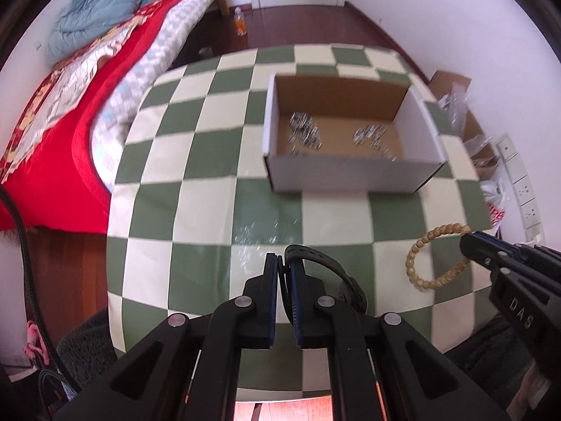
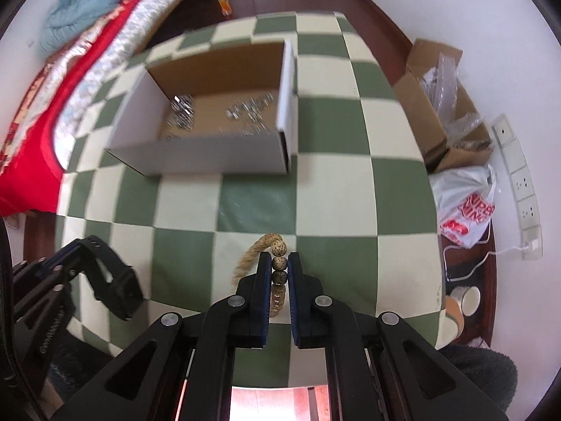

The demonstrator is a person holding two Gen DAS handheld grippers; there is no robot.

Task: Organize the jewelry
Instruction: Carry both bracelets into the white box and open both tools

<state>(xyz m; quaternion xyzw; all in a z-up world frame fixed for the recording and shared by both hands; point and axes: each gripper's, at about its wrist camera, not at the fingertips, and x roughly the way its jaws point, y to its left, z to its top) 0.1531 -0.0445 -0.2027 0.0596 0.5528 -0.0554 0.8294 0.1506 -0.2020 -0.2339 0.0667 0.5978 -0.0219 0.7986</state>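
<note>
From the left wrist, the left gripper (image 1: 284, 266) at bottom centre is clamped on a black watch strap (image 1: 315, 263); the cardboard box (image 1: 350, 175) sits above, silver pieces inside.

From the right wrist, the right gripper (image 2: 280, 266) pinches a beaded bracelet (image 2: 277, 249). Both seem mid-carry; next, reach over the box (image 2: 217, 158) and release.

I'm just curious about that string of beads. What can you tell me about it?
The beaded bracelet is a closed loop of round tan beads, wood or seed by the look, some speckled with dark dots. The right gripper is shut on a few beads, and the loop hangs from it above the green-and-cream checked tablecloth. Whether its lower end touches the cloth is unclear.
</note>
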